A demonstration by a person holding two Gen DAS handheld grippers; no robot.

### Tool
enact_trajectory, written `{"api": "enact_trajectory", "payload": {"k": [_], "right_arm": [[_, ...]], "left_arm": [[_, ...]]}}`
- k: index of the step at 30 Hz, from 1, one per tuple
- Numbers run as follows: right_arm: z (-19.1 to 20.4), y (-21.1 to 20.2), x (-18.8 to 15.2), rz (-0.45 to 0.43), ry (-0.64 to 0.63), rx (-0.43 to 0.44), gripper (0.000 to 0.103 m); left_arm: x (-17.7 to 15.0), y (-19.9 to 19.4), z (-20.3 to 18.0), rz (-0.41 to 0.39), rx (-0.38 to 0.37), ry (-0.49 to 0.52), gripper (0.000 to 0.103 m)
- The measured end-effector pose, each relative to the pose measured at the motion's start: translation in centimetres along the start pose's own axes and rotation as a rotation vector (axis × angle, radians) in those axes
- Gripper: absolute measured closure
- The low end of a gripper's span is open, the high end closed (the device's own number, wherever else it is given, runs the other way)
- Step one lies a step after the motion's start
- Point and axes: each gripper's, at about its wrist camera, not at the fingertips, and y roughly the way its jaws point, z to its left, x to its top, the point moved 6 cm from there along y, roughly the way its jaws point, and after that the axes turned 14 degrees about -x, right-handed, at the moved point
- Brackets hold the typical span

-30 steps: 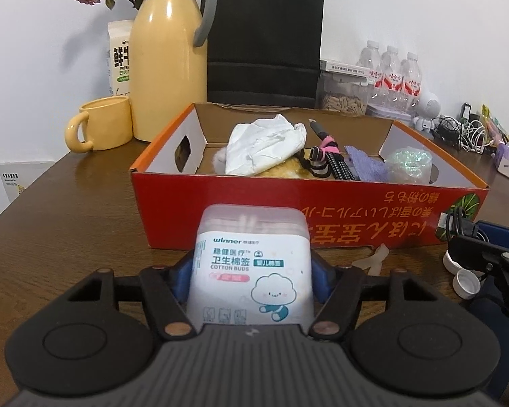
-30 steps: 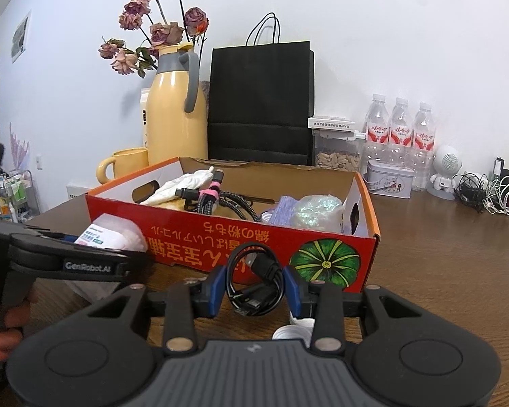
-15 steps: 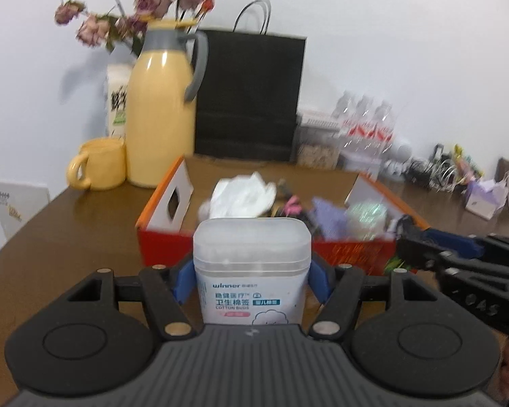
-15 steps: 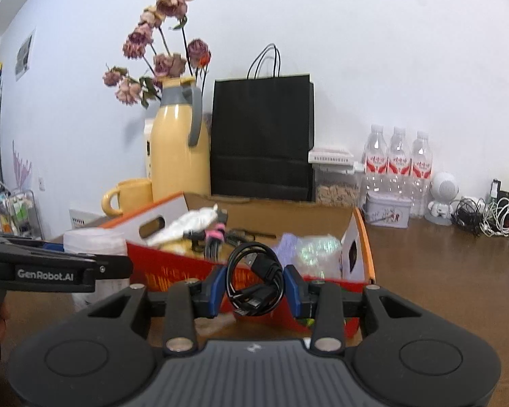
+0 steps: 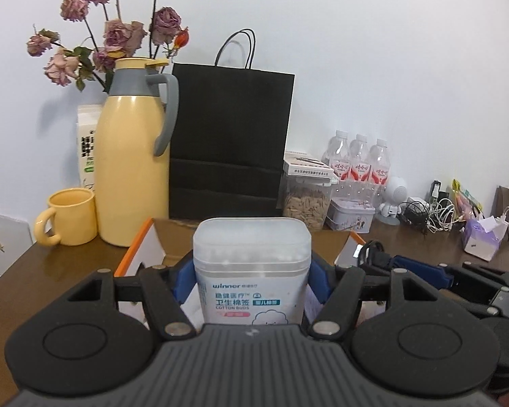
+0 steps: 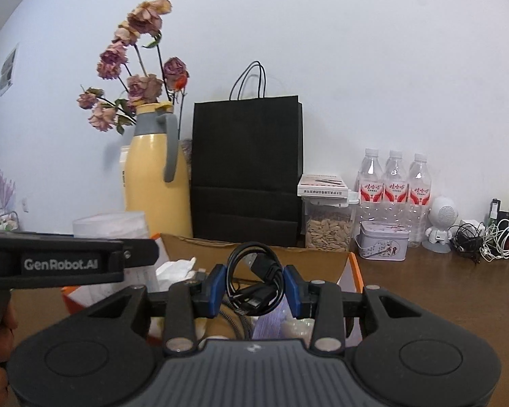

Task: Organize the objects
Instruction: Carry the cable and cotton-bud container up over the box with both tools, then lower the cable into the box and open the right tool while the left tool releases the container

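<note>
while left tongs [image 5: 251, 281] clamp cotton bud box [image 5: 251, 271], right tongs [image 6: 255, 291] pinch coiled cable [image 6: 256, 278].

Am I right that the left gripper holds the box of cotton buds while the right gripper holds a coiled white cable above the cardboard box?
Not quite: the cable is black, not white, as the right wrist view shows. The rest stands: the left gripper holds the box of cotton buds, and the right gripper holds the coiled cable above the cardboard box.
</note>
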Motion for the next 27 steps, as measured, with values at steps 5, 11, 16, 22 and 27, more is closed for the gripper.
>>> {"api": "enact_trajectory", "payload": {"k": [5, 11, 16, 22, 27], "right_arm": [[0.3, 3.2, 0.2, 0.027, -0.012, -0.014, 0.067], [-0.5, 6.1, -1.1, 0.062, -0.006, -0.036, 0.068], [-0.9, 7.2, -1.7, 0.091, -0.002, -0.044, 0.068], [-0.7, 7.2, -1.9, 0.096, -0.013, -0.047, 0.066], [-1.0, 6.9, -1.8, 0.09, 0.007, -0.046, 0.018]], "left_arm": [[0.6, 3.5, 0.5, 0.013, -0.003, -0.012, 0.037], [0.6, 6.9, 0.6, 0.031, -0.026, -0.007, 0.037], [0.6, 7.6, 0.4, 0.033, -0.045, 0.022, 0.037], [0.4, 7.8, 0.5, 0.047, -0.063, 0.017, 0.01], [0.4, 7.5, 0.5, 0.035, -0.054, 0.009, 0.0]]}}
